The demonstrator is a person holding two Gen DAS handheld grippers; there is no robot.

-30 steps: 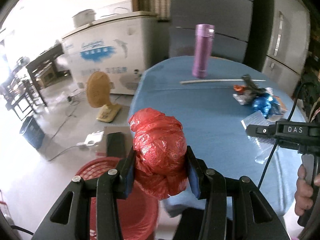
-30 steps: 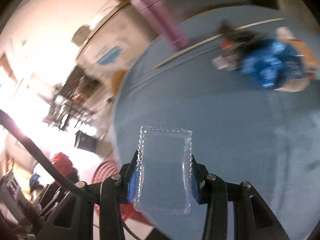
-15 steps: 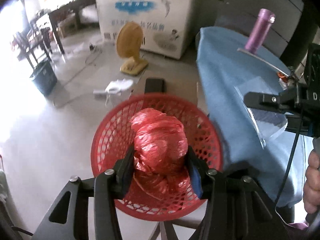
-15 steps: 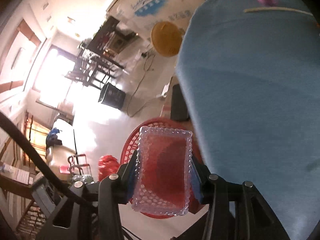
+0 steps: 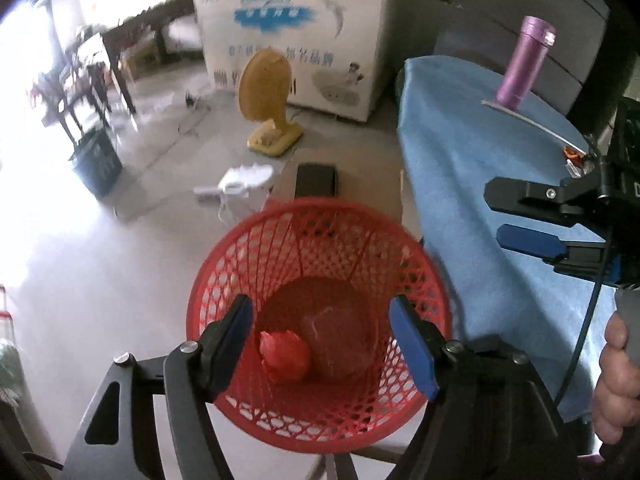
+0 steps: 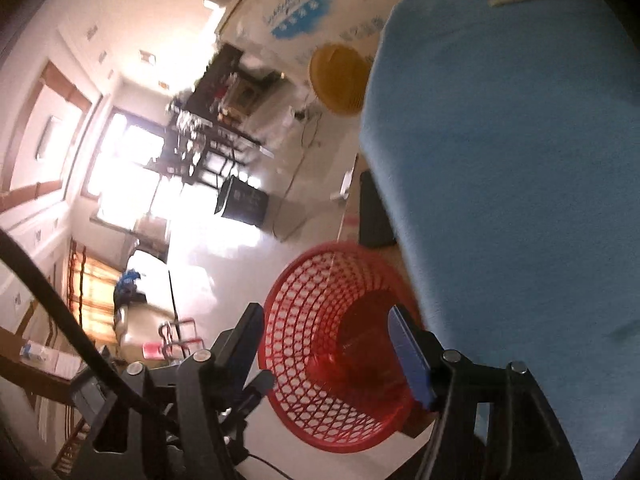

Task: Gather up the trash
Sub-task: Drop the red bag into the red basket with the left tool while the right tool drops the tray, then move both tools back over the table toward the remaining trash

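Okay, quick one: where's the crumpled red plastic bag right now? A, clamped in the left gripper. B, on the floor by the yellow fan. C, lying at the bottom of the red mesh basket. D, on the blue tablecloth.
C: the red plastic bag lies at the bottom of the red mesh basket, below the open left gripper.

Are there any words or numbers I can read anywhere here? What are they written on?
White chest freezer: a blue logo with script and a row of dark characters below, all too blurred to read.
Same freezer in the right wrist view: blue logo, unreadable.
Purple flask, red basket: no writing visible.
Nothing can be quoted.
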